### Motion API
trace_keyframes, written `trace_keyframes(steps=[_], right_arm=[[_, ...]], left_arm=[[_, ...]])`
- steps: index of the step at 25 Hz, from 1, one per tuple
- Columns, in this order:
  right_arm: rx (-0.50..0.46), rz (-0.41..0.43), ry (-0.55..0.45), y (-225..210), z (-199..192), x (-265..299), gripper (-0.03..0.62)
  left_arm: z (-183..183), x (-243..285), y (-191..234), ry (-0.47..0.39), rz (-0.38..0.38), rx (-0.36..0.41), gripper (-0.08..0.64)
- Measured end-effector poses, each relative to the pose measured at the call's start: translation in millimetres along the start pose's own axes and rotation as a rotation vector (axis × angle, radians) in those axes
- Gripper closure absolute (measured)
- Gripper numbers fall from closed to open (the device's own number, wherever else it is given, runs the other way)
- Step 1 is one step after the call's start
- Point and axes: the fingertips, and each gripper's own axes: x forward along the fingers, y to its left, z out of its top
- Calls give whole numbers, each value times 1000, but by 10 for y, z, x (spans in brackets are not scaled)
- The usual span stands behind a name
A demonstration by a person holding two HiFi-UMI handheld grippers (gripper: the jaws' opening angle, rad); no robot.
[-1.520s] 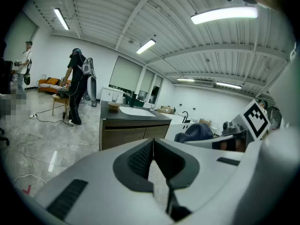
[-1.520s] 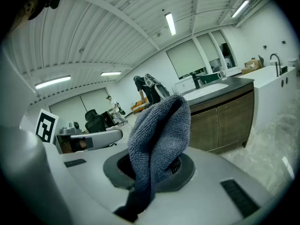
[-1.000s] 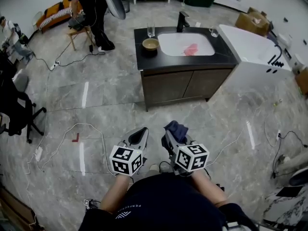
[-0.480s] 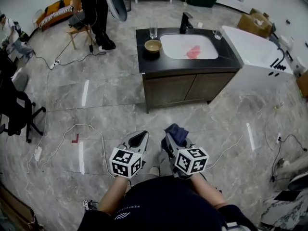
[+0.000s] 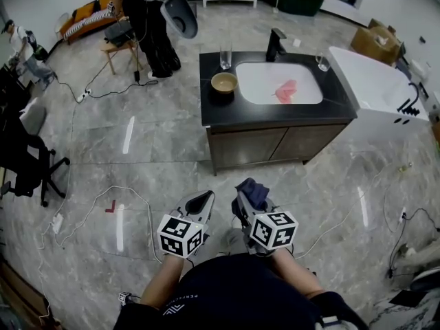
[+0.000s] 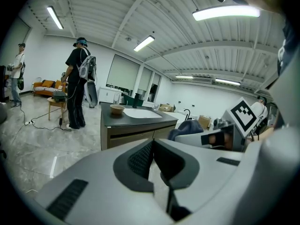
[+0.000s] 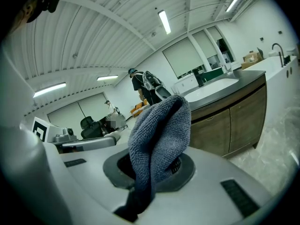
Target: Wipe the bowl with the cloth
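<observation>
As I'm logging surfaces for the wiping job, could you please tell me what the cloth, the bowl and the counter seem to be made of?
Cloth: grey-blue terry or microfibre, matte; its nubby pile shows. Bowl: tan, possibly ceramic or wood; too small to tell. Counter: dark, smooth top, perhaps stone or laminate, over brown wood-look cabinet doors.

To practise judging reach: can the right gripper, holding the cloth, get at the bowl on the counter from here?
Probably not yet. The bowl sits on the counter, far beyond the right gripper and its cloth, with open floor between. Nothing blocks the way; the person must walk closer.
</observation>
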Motion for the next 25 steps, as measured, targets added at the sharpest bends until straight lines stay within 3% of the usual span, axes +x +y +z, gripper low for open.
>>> trace_keyframes(steps=[5, 15, 19, 25], right_arm=[[-15, 20, 1, -170, 302, 217, 534], [-32, 41, -12, -614, 752, 448, 534], [-44, 57, -10, -791, 896, 542, 534], [-31, 75, -3, -1014, 1045, 653, 534]], left_arm=[[206, 338, 74, 2, -26, -21, 551], [503, 979, 208, -9, 1, 5, 551], [623, 1212, 194, -45, -28, -5, 551], [669, 1512, 130, -22, -53, -1, 551]])
